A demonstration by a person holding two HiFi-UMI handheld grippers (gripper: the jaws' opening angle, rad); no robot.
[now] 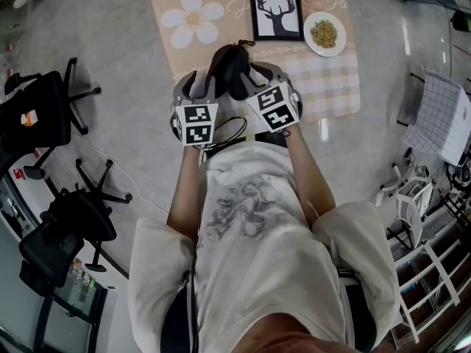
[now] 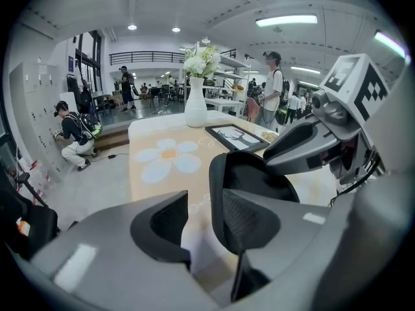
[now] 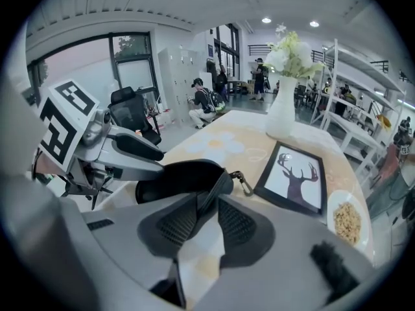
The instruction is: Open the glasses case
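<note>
The cloth-covered table (image 1: 324, 87) bears a deer picture (image 1: 276, 9), a plate (image 1: 324, 34) and a vase (image 2: 195, 109).

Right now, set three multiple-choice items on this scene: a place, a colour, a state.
1. In the head view, the plate lies: A) right of the deer picture; B) on the floor; C) on a chair.
2. The glasses case is: A) white; B) red; C) black.
3. The right gripper is: A) wide open, empty; B) shut on the case's edge; C) around the vase.
1 A: it sits beside the picture on the tablecloth. 2 C: its shell is black. 3 B: its jaws pinch the rim.
</note>
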